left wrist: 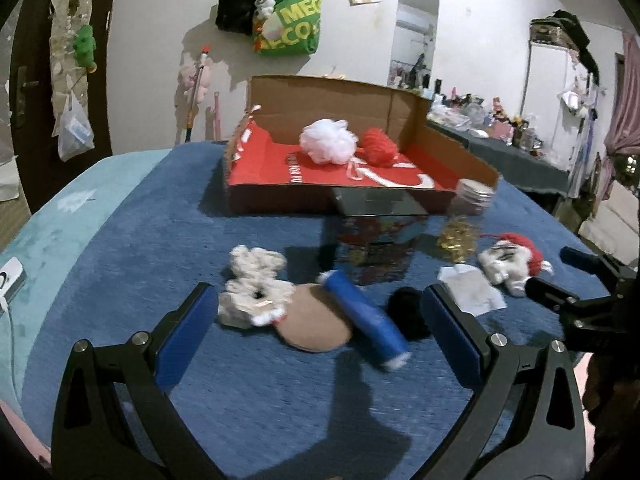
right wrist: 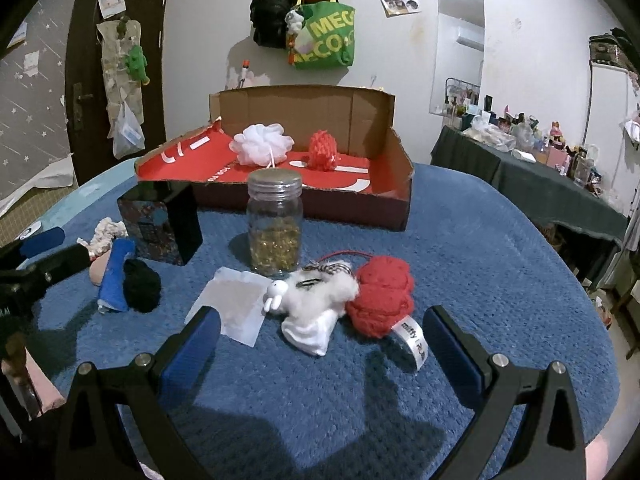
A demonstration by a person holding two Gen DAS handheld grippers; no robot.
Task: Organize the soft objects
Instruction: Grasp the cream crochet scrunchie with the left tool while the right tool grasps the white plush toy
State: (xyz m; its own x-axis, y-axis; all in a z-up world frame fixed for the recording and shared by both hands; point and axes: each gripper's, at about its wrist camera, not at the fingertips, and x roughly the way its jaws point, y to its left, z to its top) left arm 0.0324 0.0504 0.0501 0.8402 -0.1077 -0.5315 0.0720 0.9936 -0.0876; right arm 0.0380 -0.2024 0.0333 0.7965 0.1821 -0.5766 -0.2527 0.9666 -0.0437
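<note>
- In cardboard box: 1 white mesh pouf, 1 red knitted ball.
- On blue cloth, soft items: 1 white plush with red hat, 1 cream crocheted piece, 1 tan round pad, 1 black pom-pom.
- Hard items: 1 glass jar, 1 dark box, 1 blue tube.
- 1 flat white sachet.
- Grippers: 2, namely left gripper, right gripper.

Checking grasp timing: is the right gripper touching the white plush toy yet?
Apart. The right wrist view shows the right gripper open, with bare blue cloth between each finger and the white plush toy.
</note>
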